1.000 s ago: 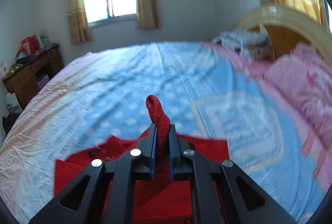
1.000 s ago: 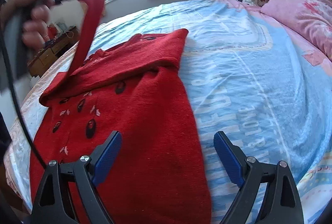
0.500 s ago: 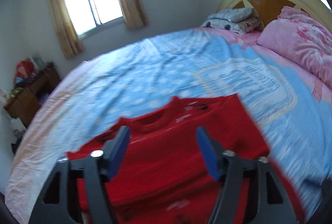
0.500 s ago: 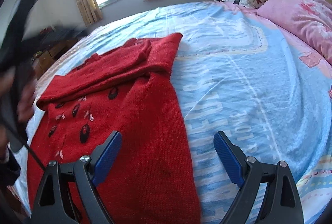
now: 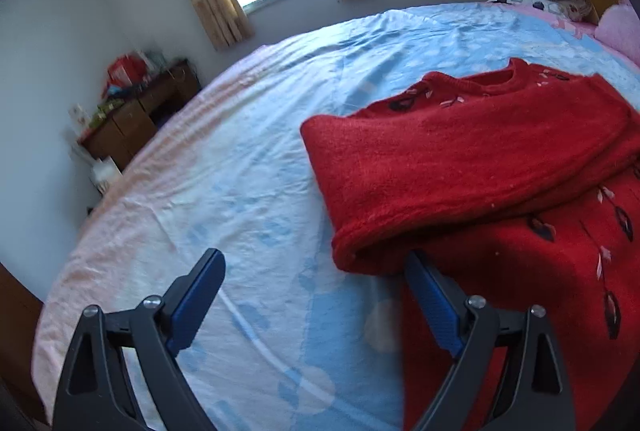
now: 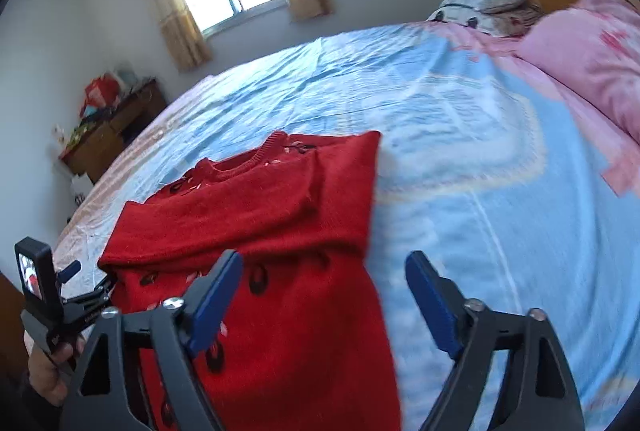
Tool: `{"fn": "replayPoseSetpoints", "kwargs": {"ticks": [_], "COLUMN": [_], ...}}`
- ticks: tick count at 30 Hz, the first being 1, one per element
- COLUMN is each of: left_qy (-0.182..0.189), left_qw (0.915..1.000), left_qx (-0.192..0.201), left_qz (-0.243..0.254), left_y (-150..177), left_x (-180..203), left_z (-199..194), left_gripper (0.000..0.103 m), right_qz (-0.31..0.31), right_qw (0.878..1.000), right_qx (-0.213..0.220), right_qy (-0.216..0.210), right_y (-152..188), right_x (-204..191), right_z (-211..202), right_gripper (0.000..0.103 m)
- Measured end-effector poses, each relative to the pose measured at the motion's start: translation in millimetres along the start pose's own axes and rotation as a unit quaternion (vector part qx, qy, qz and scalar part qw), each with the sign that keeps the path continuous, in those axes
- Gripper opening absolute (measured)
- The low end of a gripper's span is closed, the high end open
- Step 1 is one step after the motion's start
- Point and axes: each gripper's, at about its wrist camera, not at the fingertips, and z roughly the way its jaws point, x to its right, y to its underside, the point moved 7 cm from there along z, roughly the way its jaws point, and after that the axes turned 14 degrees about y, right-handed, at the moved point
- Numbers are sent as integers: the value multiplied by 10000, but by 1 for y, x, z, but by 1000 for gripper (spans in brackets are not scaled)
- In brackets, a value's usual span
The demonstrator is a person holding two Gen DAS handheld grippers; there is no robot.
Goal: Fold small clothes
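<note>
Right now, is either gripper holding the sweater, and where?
Nothing held. Left gripper and right gripper both gape open over the red sweater.

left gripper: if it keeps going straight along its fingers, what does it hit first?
Probably the bare blue bedsheet. The left gripper is open and empty, angled down at the bed. The red sweater lies just right of that line; its folded sleeve end sits by the right finger, so that finger might brush it. Depth unclear.

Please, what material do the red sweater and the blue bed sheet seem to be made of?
Red sweater: seems knitted wool or acrylic, matte and fuzzy; the rolled sleeve edge looks thick and the collar ribbed. Bed sheet: seems thin woven cotton or a blend, smooth and slightly shiny; it shows fine sharp creases. The exact fibre cannot be told.
</note>
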Motion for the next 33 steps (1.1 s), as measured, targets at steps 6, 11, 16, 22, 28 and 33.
{"fn": "replayPoseSetpoints", "kwargs": {"ticks": [6,11,16,22,28,33], "left_qy": [152,160,154,221,112,147], "left_qw": [9995,9983,9984,9977,9983,9981], "left_qx": [-49,-213,-189,-215,-216,-189], "left_qz": [-264,-521,-512,-607,-522,-574], "left_y": [-3,9,13,13,13,14], "left_x": [-2,-15,-13,-16,-13,-15], "left_z": [15,20,18,20,21,21], "left_gripper": [98,103,103,103,103,103], "right_qz": [-137,-195,-713,-790,-426,-418], "right_qw": [9987,9966,9946,9941,9985,9991], "right_qx": [-489,-753,-500,95,-136,-71], "right_qy": [51,261,559,742,318,-13], "right_y": [-26,-28,-29,-40,-40,-40], "right_x": [-23,-32,-42,-31,-17,-35], "right_z": [56,97,102,69,64,68], "right_gripper": [64,52,17,0,12,68]}}
